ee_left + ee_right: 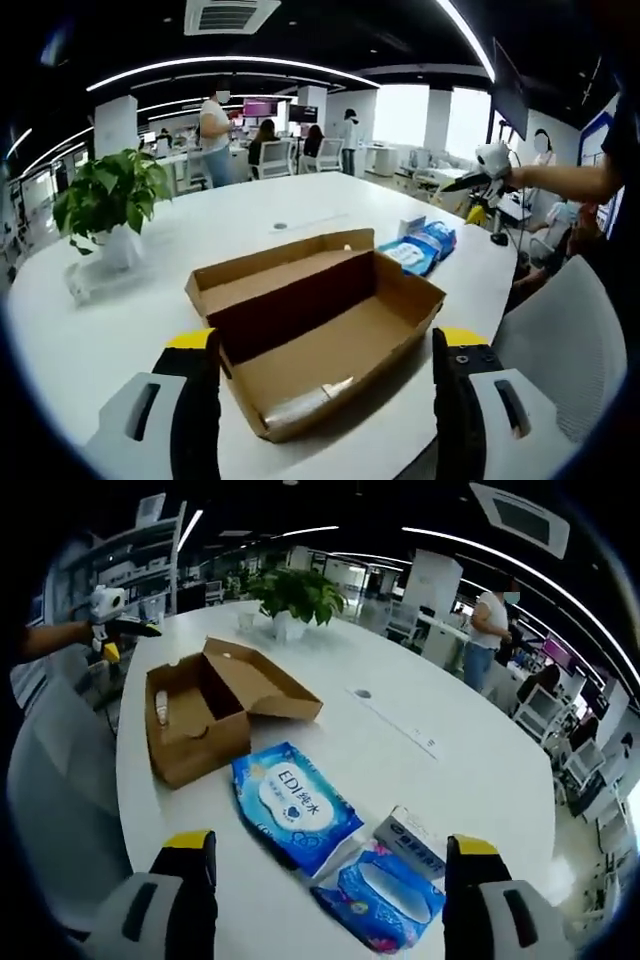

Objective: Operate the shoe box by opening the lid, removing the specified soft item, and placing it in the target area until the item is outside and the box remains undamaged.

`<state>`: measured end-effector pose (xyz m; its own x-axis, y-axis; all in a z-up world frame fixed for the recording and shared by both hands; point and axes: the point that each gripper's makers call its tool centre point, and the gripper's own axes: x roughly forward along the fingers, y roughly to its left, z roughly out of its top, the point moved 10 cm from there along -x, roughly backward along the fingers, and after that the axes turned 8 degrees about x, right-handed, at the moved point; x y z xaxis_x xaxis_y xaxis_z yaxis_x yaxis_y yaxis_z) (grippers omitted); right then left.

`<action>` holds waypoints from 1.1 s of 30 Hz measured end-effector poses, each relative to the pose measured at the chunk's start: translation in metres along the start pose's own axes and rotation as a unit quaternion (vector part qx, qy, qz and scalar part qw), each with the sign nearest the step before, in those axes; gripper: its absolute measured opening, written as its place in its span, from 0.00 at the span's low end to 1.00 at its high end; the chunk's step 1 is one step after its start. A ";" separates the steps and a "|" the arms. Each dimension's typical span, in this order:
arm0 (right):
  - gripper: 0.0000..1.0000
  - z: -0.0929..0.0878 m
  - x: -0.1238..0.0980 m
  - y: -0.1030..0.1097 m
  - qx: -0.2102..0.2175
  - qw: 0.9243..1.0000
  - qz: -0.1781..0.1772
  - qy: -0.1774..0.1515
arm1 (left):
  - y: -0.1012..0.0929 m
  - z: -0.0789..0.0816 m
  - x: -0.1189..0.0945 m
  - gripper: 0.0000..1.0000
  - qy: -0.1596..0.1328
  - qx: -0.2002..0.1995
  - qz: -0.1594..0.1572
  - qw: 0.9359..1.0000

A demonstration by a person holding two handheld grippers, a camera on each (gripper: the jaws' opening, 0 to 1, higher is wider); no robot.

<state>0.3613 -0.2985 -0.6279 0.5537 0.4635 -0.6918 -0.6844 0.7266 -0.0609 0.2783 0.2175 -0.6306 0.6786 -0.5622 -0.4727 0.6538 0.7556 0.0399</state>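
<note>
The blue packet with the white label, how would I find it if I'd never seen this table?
On the white table, beside the open cardboard box, lies the blue wipes packet. It is the flat one with a large white label, nearest the box; its neighbours are a crumpled blue pack and a small white carton.

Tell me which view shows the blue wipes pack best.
The right gripper view: the blue wipes pack lies close, face up, label readable. In the left gripper view it is small, lying beyond the open shoe box.

Potted plant (108,200) on white table (90,340)
</note>
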 end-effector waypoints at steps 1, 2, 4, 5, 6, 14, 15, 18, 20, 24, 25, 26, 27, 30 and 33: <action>0.98 0.000 -0.002 0.002 0.001 1.000 -0.001 -0.002 | 0.002 0.001 0.001 0.91 0.001 0.002 -0.002 1.000; 0.98 0.001 -0.004 0.004 0.003 1.000 -0.003 -0.005 | 0.003 0.002 0.002 0.91 0.002 0.005 -0.005 1.000; 0.99 0.001 -0.006 0.008 0.006 1.000 -0.007 -0.009 | 0.005 0.004 0.003 0.90 0.003 0.010 -0.008 1.000; 0.99 0.001 -0.008 0.010 0.008 1.000 -0.008 -0.012 | 0.006 0.004 0.004 0.90 0.005 0.012 -0.011 1.000; 1.00 0.001 -0.009 0.012 0.010 1.000 -0.009 -0.013 | 0.008 0.005 0.005 0.90 0.006 0.015 -0.014 1.000; 1.00 -0.005 -0.019 0.036 0.030 0.999 -0.013 -0.022 | 0.014 0.007 0.013 0.87 0.023 0.038 -0.038 0.998; 1.00 -0.006 -0.020 0.040 0.032 0.999 -0.011 -0.024 | 0.015 0.007 0.014 0.86 0.025 0.041 -0.042 0.998; 1.00 -0.011 -0.022 0.052 0.037 0.999 -0.008 -0.026 | 0.017 0.008 0.017 0.86 0.031 0.046 -0.051 0.997; 1.00 -0.012 -0.024 0.057 0.044 0.999 -0.010 -0.030 | 0.019 0.010 0.019 0.85 0.034 0.051 -0.058 0.996; 1.00 -0.015 -0.029 0.069 0.054 0.998 -0.014 -0.037 | 0.021 0.012 0.026 0.84 0.045 0.061 -0.075 0.994; 1.00 -0.016 -0.030 0.072 0.056 0.998 -0.015 -0.039 | 0.022 0.012 0.028 0.83 0.049 0.064 -0.081 0.993; 1.00 -0.017 -0.031 0.075 0.058 0.997 -0.016 -0.041 | 0.022 0.012 0.029 0.82 0.053 0.067 -0.085 0.993; 1.00 -0.018 -0.032 0.078 0.060 0.997 -0.017 -0.042 | 0.022 0.012 0.031 0.81 0.056 0.071 -0.089 0.992; 1.00 -0.020 -0.035 0.086 0.067 0.997 -0.018 -0.046 | 0.023 0.012 0.037 0.81 0.073 0.085 -0.104 0.988; 1.00 -0.023 -0.037 0.093 0.078 0.996 -0.019 -0.048 | 0.024 0.012 0.041 0.79 0.083 0.090 -0.119 0.985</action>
<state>0.2659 -0.2595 -0.6249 0.6252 0.4759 -0.6186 -0.5847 0.8106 0.0326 0.3256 0.2082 -0.6388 0.4447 -0.6414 -0.6252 0.8465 0.5291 0.0594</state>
